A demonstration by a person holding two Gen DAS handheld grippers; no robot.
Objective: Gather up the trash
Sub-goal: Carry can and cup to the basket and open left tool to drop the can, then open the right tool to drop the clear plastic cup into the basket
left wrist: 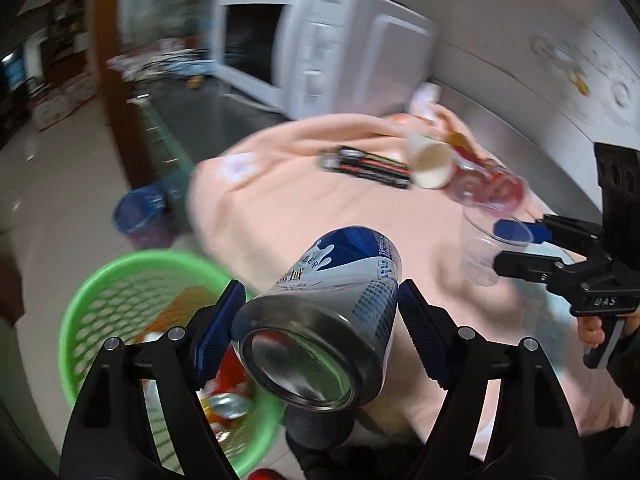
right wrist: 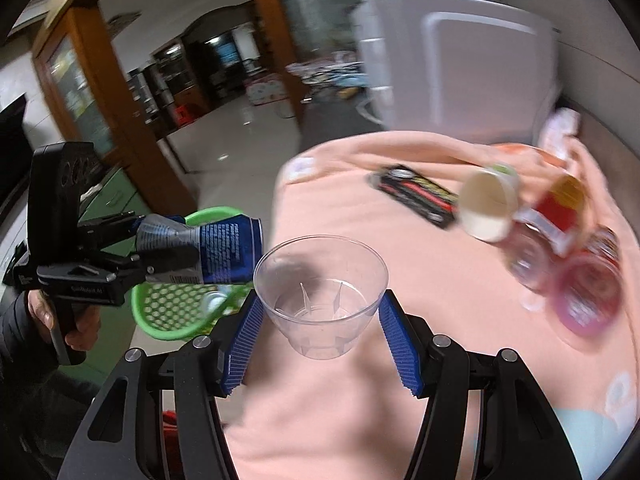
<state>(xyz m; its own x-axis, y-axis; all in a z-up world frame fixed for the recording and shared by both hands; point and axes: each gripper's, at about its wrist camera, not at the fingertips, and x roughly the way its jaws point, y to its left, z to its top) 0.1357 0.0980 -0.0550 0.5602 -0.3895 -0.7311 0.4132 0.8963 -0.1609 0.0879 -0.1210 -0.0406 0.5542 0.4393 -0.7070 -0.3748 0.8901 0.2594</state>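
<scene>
Gripping dented metal can [left wrist: 328, 316]: left hand-held gripper [left wrist: 320, 332] (ribbed blue pads); right hand-held gripper [right wrist: 320, 336] clamps clear tapered plastic cup [right wrist: 320, 296]; green mesh basket [left wrist: 120, 280] below.

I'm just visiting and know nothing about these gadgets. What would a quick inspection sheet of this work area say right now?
Surface: table under a peach cloth.
Job's things: blue can, clear plastic cup, green basket on the floor, already holding some trash.
Clutter: paper cup, black packet, bottles, all blurred.
Grippers: left gripper carries the can near the basket; right gripper holds the plastic cup.
Cables: nothing seen.
Surroundings: white microwave, tiled floor.
</scene>
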